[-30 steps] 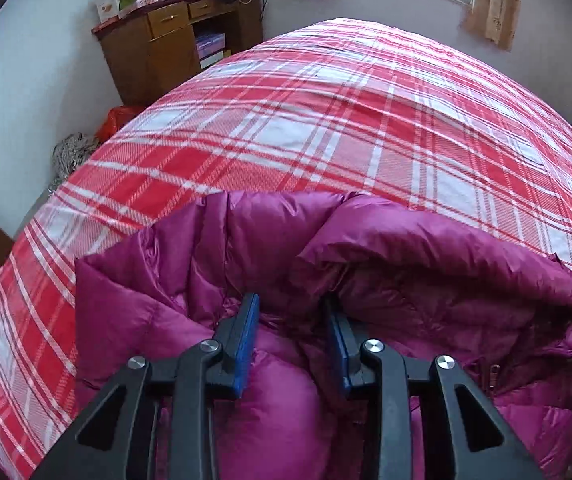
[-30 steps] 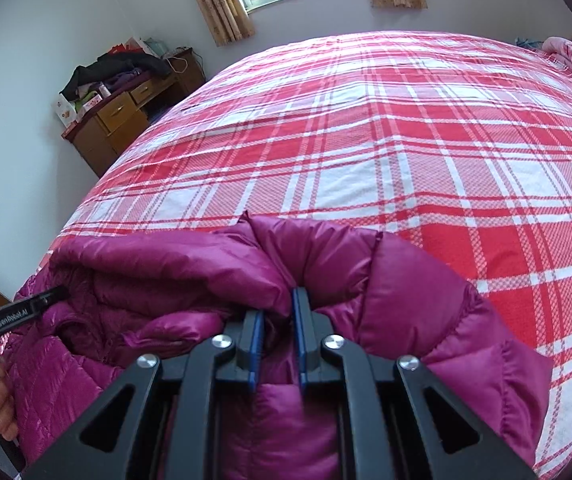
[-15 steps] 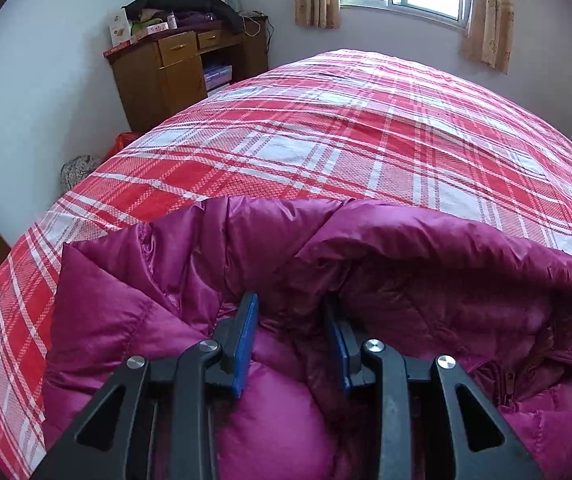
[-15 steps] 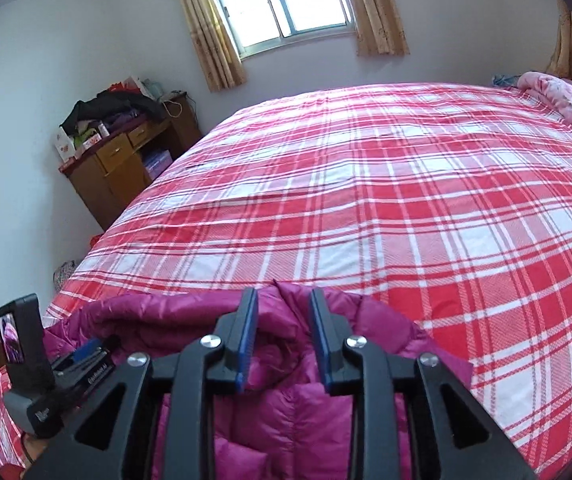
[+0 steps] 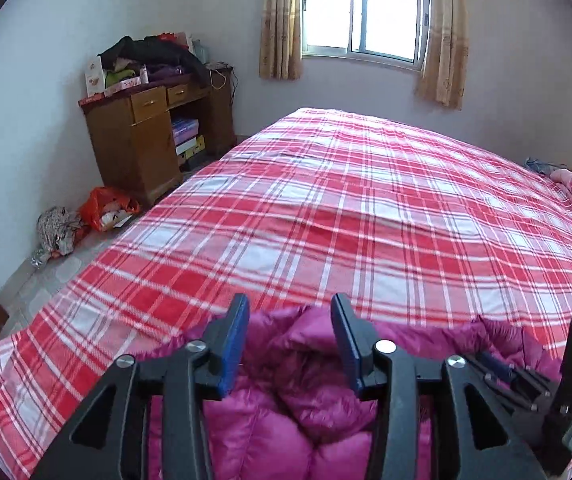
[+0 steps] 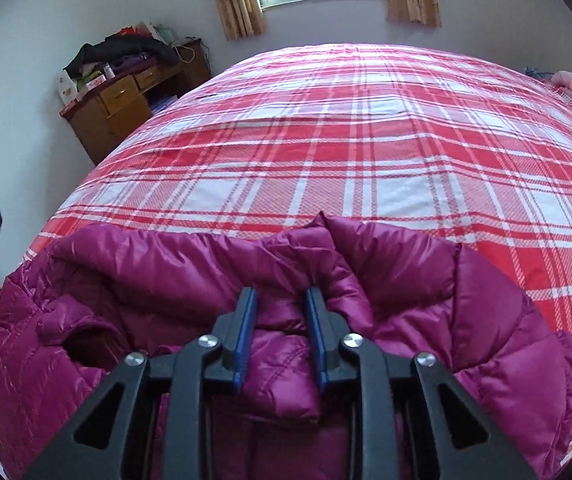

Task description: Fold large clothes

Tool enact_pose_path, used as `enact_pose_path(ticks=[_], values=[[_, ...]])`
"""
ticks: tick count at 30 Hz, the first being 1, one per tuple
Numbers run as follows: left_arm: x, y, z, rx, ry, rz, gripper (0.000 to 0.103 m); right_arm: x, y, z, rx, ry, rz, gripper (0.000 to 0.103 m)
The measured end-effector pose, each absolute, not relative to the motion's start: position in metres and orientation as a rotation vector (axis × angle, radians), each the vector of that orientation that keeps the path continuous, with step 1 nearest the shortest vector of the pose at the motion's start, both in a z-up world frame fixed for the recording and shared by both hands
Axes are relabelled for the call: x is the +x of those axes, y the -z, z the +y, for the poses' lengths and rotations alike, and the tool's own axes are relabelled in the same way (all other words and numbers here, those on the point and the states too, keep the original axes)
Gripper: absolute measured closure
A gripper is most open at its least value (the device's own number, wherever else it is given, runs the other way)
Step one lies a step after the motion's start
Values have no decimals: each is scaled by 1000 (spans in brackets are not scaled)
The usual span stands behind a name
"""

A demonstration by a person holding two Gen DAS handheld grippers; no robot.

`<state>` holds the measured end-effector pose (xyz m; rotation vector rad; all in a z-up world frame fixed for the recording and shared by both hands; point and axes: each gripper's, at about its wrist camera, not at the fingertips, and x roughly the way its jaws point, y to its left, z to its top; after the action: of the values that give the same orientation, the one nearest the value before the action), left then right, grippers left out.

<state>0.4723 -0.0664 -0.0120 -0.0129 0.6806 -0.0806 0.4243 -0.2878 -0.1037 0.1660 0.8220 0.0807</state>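
Fabric fills the near edge of both views: a glossy magenta quilted down jacket (image 6: 385, 304), lying bunched at the near end of a bed under a red-and-white plaid bedspread (image 6: 365, 152).

In the right wrist view, the right tool (image 6: 281, 300) has its blue-lined fingers spread a little apart over a raised fold of the jacket. The fold sits between them, but the fingers do not look pressed onto it. This view shows most of the jacket, spreading left and right across the near part of the bed.

In the left wrist view, the left tool (image 5: 289, 312) stands wide open above the jacket (image 5: 305, 392), with nothing caught between its fingers. Only a small part of the jacket shows here. At the lower right, this view alone catches the black body of the other tool (image 5: 545, 384), with a small green light lit on it.

Farther off, both views show a brown wooden cabinet (image 5: 146, 140) piled with clothes and boxes against the left wall. Only the left view shows an orange plastic bag (image 5: 106, 208) on the floor beside it. A curtained window (image 5: 363, 8) sits in the far wall.
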Motion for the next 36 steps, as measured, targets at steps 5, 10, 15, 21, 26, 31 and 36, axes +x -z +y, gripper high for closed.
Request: enact_pose_path(ticks=[5, 10, 15, 21, 26, 31, 36], values=[[513, 49, -81, 42, -13, 796, 51, 425, 105, -287, 172, -88, 816, 76], [506, 116, -68, 18, -9, 878, 49, 425, 105, -288, 179, -88, 812, 75], [507, 117, -70, 6, -19, 863, 47, 426, 106, -285, 163, -79, 814, 75], [511, 118, -82, 90, -68, 846, 45, 430, 108, -268, 61, -16, 815, 75], [498, 95, -54, -34, 13, 883, 46, 428, 103, -275, 95, -35, 828, 72], [408, 16, -2, -92, 177, 656, 46, 361, 49, -293, 199, -74, 720, 62], [305, -31, 49, 15, 260, 536, 42, 252, -4, -323, 190, -87, 620, 46]])
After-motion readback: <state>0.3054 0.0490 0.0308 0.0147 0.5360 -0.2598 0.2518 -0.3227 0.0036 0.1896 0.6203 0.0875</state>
